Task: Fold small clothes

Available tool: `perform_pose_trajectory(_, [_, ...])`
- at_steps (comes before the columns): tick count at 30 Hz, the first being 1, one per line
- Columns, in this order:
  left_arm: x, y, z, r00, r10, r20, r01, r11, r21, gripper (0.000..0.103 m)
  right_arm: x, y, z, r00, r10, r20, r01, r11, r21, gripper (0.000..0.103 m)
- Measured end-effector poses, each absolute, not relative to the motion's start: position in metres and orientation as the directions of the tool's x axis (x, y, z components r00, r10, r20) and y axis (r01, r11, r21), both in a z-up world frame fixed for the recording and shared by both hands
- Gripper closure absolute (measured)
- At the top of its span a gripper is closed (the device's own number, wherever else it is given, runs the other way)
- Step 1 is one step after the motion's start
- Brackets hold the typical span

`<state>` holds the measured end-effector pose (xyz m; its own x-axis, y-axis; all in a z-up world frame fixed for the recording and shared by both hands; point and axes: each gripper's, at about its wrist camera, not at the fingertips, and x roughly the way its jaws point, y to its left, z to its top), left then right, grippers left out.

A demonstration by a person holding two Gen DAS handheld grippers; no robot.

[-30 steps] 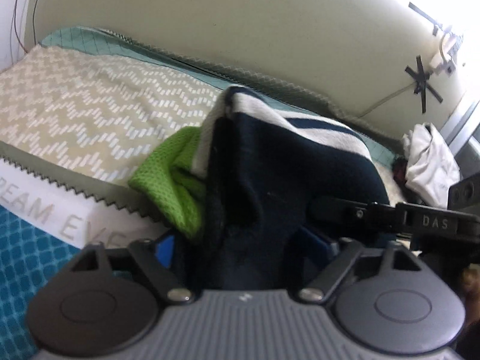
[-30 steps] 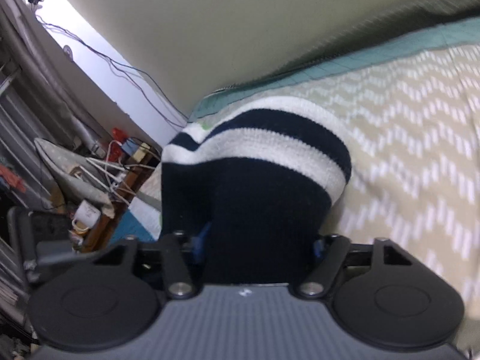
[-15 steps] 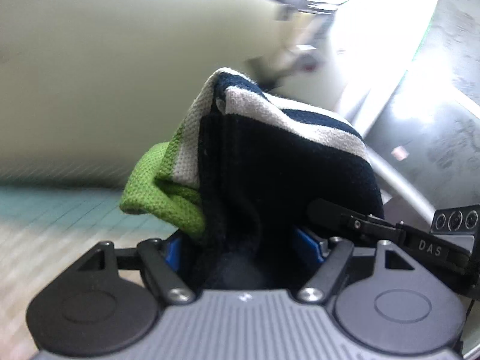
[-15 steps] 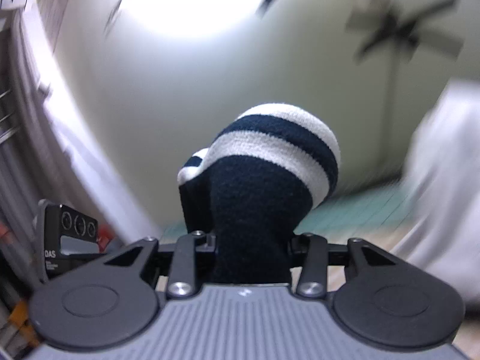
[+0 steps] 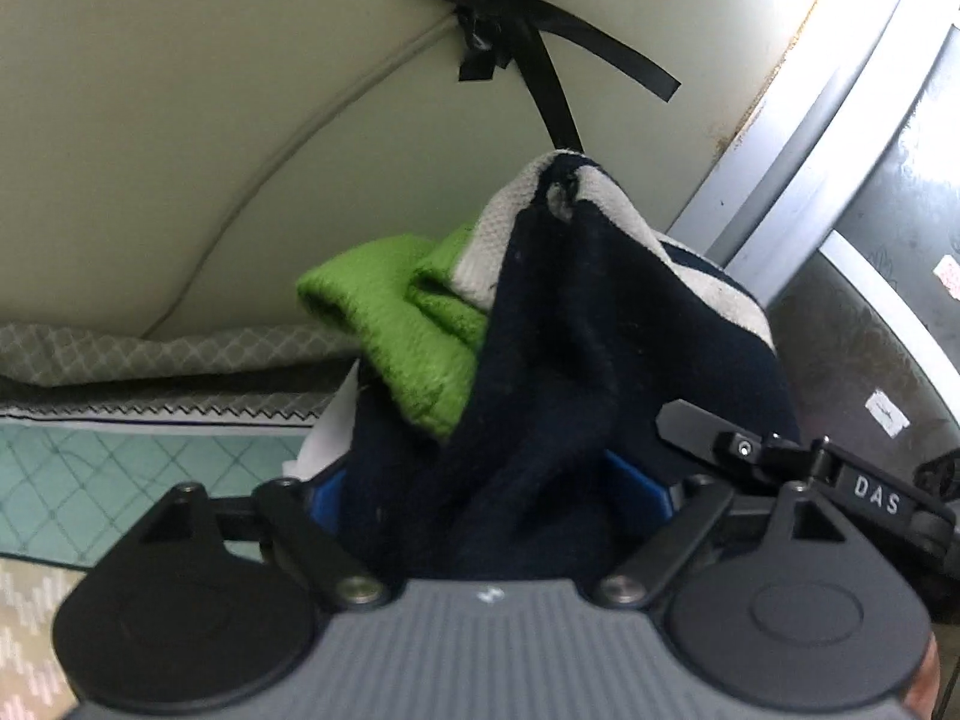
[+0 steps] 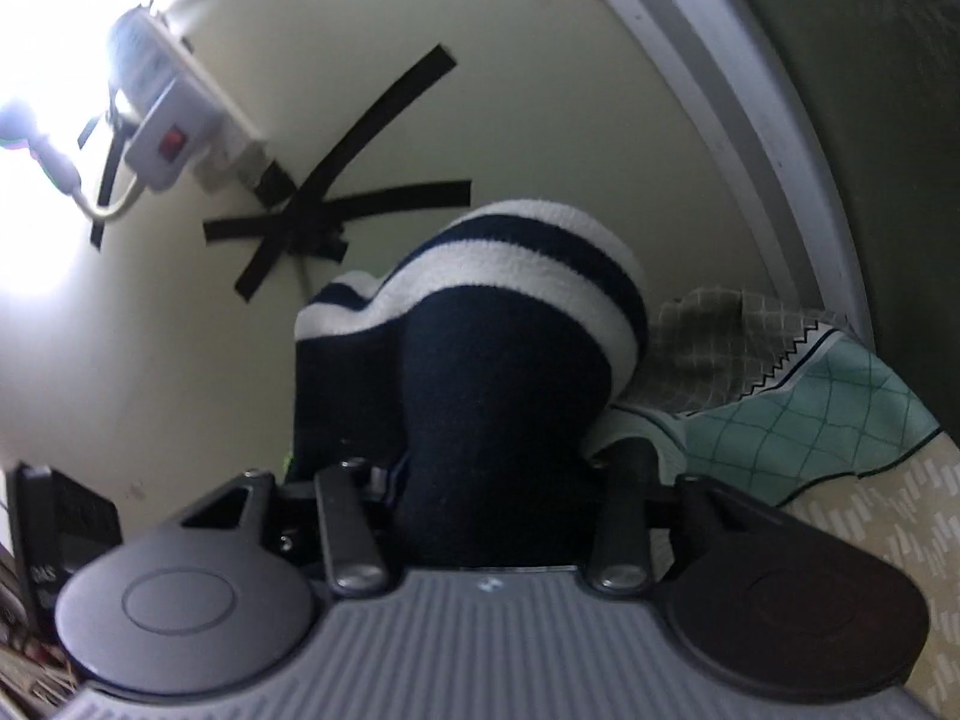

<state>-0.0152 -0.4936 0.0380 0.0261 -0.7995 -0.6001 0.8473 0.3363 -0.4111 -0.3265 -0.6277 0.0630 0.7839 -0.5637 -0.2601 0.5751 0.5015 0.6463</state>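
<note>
A small navy knit garment with white stripes and a bright green cuff hangs bunched between my two grippers, lifted above the bed. My left gripper is shut on its navy cloth; the fingertips are buried in the fabric. The same garment fills the right wrist view, where my right gripper is shut on its navy part. The other gripper's body shows at the right of the left wrist view.
The bed with a teal quilted cover and beige zigzag blanket lies below. A pale wall with black tape strips and a power strip is close behind. A grey door frame stands at right.
Both grippers have swung the garment up and to the right, from over the zigzag blanket toward the taped wall and door frame. Both stay shut on it.
</note>
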Motion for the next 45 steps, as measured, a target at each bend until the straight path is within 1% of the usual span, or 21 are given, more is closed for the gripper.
perform_pose_trajectory(1, [-0.014, -0.491, 0.045, 0.038, -0.801, -0.597, 0.852, 0.339, -0.400, 0.016, -0.324, -0.623, 0.066, 0.777, -0.573, -0.261, 0.588, 0.511, 0.627, 0.072])
perform_pose_trajectory(3, [-0.018, -0.475, 0.054, 0.084, -0.819, -0.567, 0.861, 0.346, -0.372, 0.015, -0.317, -0.606, 0.073, 0.767, -0.593, -0.247, 0.606, 0.542, 0.581, 0.055])
perform_pose_trajectory(4, [-0.022, -0.462, 0.059, 0.114, -0.830, -0.546, 0.866, 0.352, -0.354, 0.014, -0.318, -0.595, 0.078, 0.759, -0.608, -0.234, 0.614, 0.547, 0.569, 0.051])
perform_pose_trajectory(6, [-0.029, -0.439, 0.065, 0.147, -0.841, -0.520, 0.869, 0.361, -0.338, 0.013, -0.325, -0.575, 0.083, 0.713, -0.672, -0.200, 0.647, 0.521, 0.557, 0.049])
perform_pose_trajectory(9, [-0.043, -0.396, 0.066, 0.194, -0.845, -0.499, 0.869, 0.384, -0.311, 0.011, -0.339, -0.537, 0.080, 0.638, -0.755, -0.153, 0.697, 0.481, 0.533, 0.048])
perform_pose_trajectory(11, [-0.051, -0.371, 0.061, 0.225, -0.837, -0.498, 0.867, 0.406, -0.291, 0.011, -0.348, -0.507, 0.077, 0.575, -0.810, -0.112, 0.742, 0.460, 0.487, 0.046])
perform_pose_trajectory(14, [-0.050, -0.340, 0.046, 0.303, -0.797, -0.522, 0.846, 0.478, -0.238, 0.010, -0.356, -0.471, 0.068, 0.568, -0.817, -0.099, 0.747, 0.462, 0.478, 0.046])
perform_pose_trajectory(16, [-0.061, -0.314, 0.033, 0.359, -0.766, -0.533, 0.830, 0.523, -0.193, 0.009, -0.358, -0.446, 0.055, 0.587, -0.800, -0.120, 0.740, 0.472, 0.479, 0.046])
perform_pose_trajectory(18, [-0.074, -0.289, 0.017, 0.418, -0.736, -0.532, 0.820, 0.558, -0.128, 0.003, -0.357, -0.418, 0.037, 0.606, -0.783, -0.142, 0.736, 0.484, 0.473, 0.046])
perform_pose_trajectory(20, [-0.088, -0.269, 0.005, 0.459, -0.716, -0.526, 0.818, 0.572, -0.065, 0.001, -0.353, -0.390, 0.018, 0.604, -0.778, -0.172, 0.747, 0.477, 0.463, 0.046])
perform_pose_trajectory(22, [-0.104, -0.249, -0.007, 0.498, -0.699, -0.513, 0.810, 0.587, -0.013, 0.000, -0.349, -0.366, 0.003, 0.603, -0.774, -0.192, 0.749, 0.467, 0.471, 0.046])
perform_pose_trajectory(24, [-0.114, -0.236, -0.015, 0.513, -0.692, -0.508, 0.806, 0.592, 0.008, 0.000, -0.343, -0.344, -0.008, 0.594, -0.778, -0.203, 0.757, 0.456, 0.468, 0.045])
perform_pose_trajectory(27, [-0.120, -0.228, -0.023, 0.487, -0.696, -0.528, 0.819, 0.574, -0.001, 0.000, -0.333, -0.314, -0.020, 0.576, -0.791, -0.205, 0.779, 0.456, 0.430, 0.044])
perform_pose_trajectory(29, [-0.122, -0.222, -0.030, 0.490, -0.680, -0.545, 0.817, 0.577, 0.015, 0.000, -0.324, -0.301, -0.027, 0.576, -0.787, -0.220, 0.789, 0.466, 0.399, 0.044])
perform_pose_trajectory(32, [-0.125, -0.217, -0.039, 0.487, -0.661, -0.571, 0.819, 0.572, 0.036, 0.000, -0.317, -0.290, -0.034, 0.573, -0.784, -0.237, 0.795, 0.463, 0.391, 0.044])
perform_pose_trajectory(37, [-0.129, -0.212, -0.039, 0.498, -0.666, -0.555, 0.817, 0.575, 0.043, 0.000, -0.311, -0.287, -0.040, 0.550, -0.798, -0.248, 0.813, 0.442, 0.380, 0.044])
perform_pose_trajectory(45, [-0.136, -0.215, -0.039, 0.520, -0.657, -0.545, 0.817, 0.569, 0.094, 0.000, -0.316, -0.297, -0.045, 0.568, -0.777, -0.270, 0.790, 0.424, 0.443, 0.044])
